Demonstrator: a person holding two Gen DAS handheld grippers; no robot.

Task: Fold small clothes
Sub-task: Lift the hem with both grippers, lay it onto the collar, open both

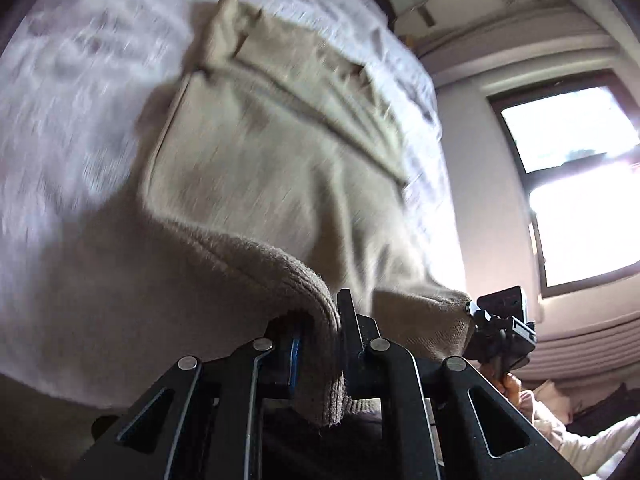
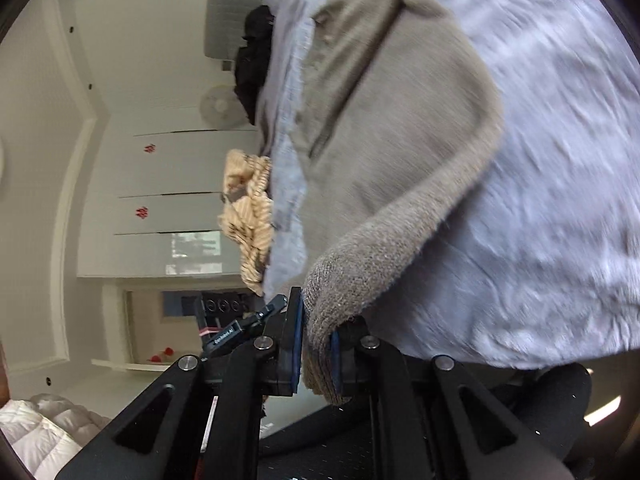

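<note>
A small beige knitted sweater [image 1: 256, 152] lies spread on a pale lilac bedsheet [image 1: 80, 80]. My left gripper [image 1: 320, 344] is shut on the ribbed cuff of one sleeve [image 1: 316, 308]. The right gripper [image 1: 492, 332] shows at the lower right of the left wrist view, holding another corner of the garment. In the right wrist view my right gripper [image 2: 318, 344] is shut on the ribbed cuff [image 2: 332, 312] of the sweater [image 2: 392, 120], lifted off the bedsheet [image 2: 560, 160]. Both views are motion-blurred.
A bright window [image 1: 576, 176] is to the right in the left wrist view. A striped cream garment [image 2: 248, 216] and a dark garment [image 2: 252, 60] lie at the bed's far edge. White wardrobe doors [image 2: 160, 184] and a white quilted duvet [image 2: 40, 432] are beyond.
</note>
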